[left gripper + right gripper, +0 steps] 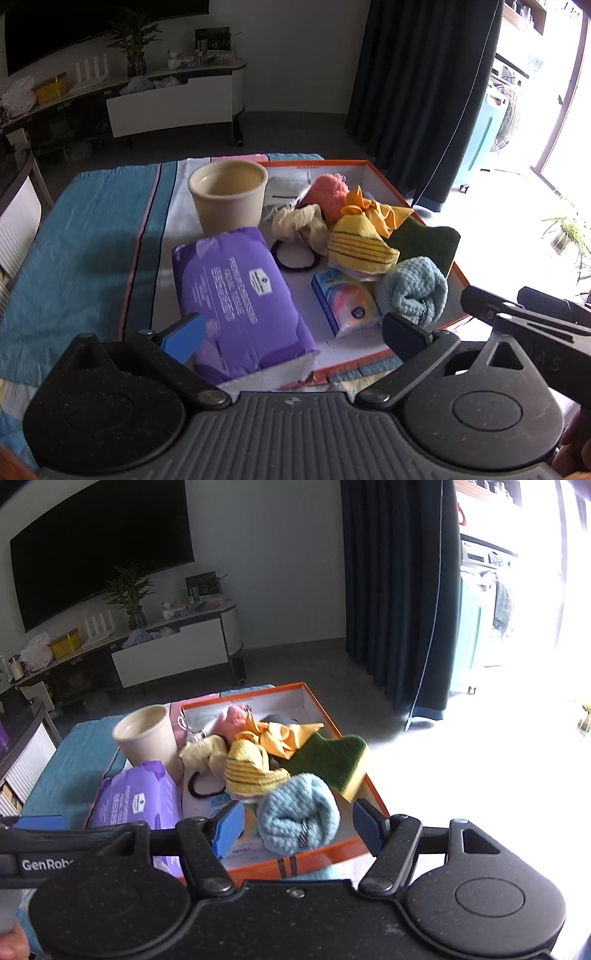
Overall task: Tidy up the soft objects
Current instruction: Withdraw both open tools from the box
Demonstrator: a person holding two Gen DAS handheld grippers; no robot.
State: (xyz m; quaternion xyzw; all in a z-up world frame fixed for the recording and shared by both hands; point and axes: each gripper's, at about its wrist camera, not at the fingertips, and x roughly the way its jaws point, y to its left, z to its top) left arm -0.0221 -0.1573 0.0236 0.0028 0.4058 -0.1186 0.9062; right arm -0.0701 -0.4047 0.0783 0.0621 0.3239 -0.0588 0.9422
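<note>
Both tongs hang spread, empty, near the box (325, 853): left tongs (291, 332), right tongs (299, 829); the blue towel (299, 812) inside looks light, squashy; pinch its rolled middle.

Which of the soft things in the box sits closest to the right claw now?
The fluffy light-blue bundle, at the box's near edge. It lies just ahead of the open right claw; the yellow striped cloth and green sponge lie farther back.
</note>
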